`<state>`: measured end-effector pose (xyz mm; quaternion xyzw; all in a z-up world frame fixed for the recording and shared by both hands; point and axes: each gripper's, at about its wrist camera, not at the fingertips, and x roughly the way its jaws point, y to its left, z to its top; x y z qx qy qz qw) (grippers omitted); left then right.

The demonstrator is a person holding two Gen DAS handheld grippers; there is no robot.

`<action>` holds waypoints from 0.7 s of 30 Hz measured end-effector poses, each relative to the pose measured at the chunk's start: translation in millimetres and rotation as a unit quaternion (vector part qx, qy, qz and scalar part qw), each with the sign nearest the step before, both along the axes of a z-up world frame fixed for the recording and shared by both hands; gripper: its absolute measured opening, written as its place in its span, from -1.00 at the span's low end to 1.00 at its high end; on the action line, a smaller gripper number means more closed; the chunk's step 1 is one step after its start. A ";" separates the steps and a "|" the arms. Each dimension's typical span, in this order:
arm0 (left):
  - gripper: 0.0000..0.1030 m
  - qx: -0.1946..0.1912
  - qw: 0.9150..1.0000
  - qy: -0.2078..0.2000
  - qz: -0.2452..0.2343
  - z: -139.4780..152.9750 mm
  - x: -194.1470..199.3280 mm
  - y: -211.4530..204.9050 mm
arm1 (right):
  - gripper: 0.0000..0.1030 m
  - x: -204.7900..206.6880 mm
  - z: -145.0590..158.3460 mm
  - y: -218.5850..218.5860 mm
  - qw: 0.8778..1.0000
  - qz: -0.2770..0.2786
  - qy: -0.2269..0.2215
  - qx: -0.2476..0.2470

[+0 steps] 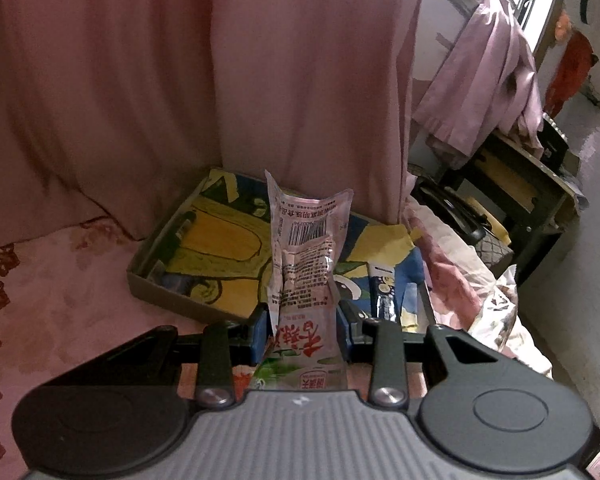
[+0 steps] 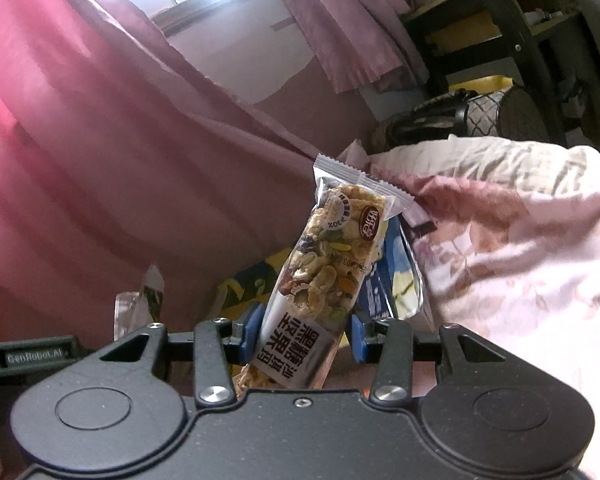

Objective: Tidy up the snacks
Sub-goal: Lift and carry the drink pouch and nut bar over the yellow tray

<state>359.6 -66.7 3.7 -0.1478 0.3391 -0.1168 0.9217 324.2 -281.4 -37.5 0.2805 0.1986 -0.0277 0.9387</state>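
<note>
A pale pink snack pouch (image 1: 306, 264) stands upright and crumpled, its barcode and small print facing the camera, red characters and a green patch at its lower end. Behind it lies a shallow cardboard tray (image 1: 148, 280) lined with a yellow-and-blue cartoon picture, resting on the pink bed. A dark blue stick packet (image 1: 386, 292) lies at the tray's right end. A clear-wrapped cereal-and-nut bar (image 2: 324, 276) tilts to the right, with a crimped top seal and a dark label with bold characters.

pink curtain (image 1: 140, 80), yellow-blue cartoon tray (image 1: 204, 240), perhaps floral pink quilt (image 2: 520, 260)
</note>
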 end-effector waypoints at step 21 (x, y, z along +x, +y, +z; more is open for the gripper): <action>-0.27 -0.019 1.000 -0.002 0.019 -17.4 87.0 -9.2 | -0.11 71.7 -8.9 -5.4 0.999 0.026 -0.026 -0.038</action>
